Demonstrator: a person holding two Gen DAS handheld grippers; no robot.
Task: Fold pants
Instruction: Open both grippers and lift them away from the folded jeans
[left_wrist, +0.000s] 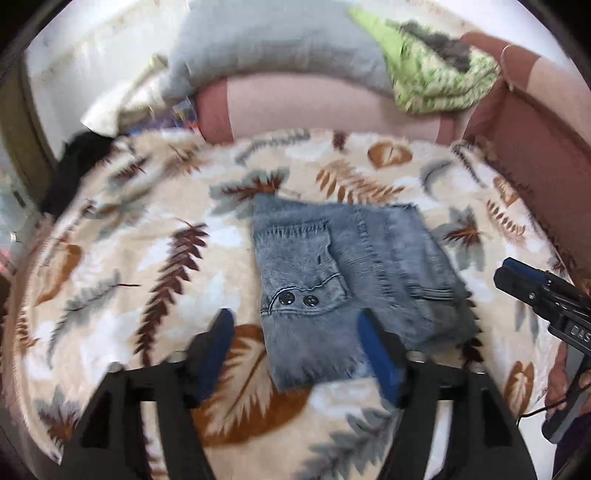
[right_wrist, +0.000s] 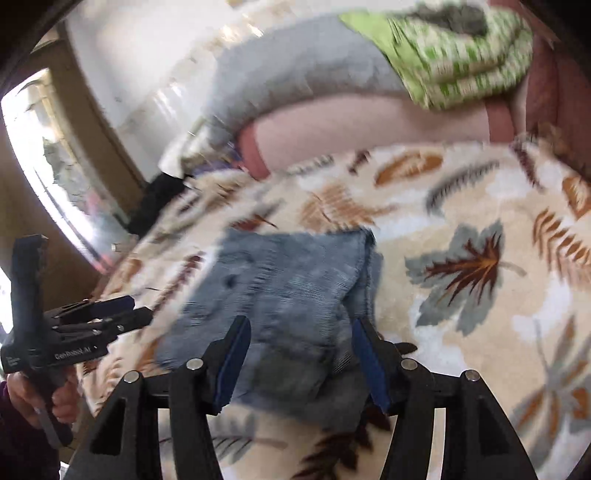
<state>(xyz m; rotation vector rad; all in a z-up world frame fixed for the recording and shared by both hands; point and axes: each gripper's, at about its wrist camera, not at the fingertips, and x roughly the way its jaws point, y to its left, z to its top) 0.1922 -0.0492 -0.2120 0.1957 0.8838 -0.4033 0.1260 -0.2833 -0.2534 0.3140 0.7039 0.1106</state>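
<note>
Folded blue-grey denim pants (left_wrist: 343, 277) lie as a compact rectangle on the leaf-patterned blanket (left_wrist: 147, 258), one pocket with two dark studs facing up. My left gripper (left_wrist: 293, 325) hovers over their near edge, open, with nothing pinched between its blue pads. In the right wrist view the pants (right_wrist: 280, 280) look blurred, and my right gripper (right_wrist: 301, 328) stands open above their near right corner, holding nothing. Each gripper shows in the other's view: the right gripper (left_wrist: 517, 273) at the right edge, the left gripper (right_wrist: 133, 310) at the left, held by a hand (right_wrist: 55, 398).
A grey pillow (left_wrist: 273, 48) and a green patterned cloth (left_wrist: 439, 77) lie at the back on a pink cushion (left_wrist: 314, 107). A reddish-brown padded side (left_wrist: 535, 158) runs along the right. A black item (left_wrist: 74, 166) sits at the blanket's left edge, with a window (right_wrist: 48, 155) beyond.
</note>
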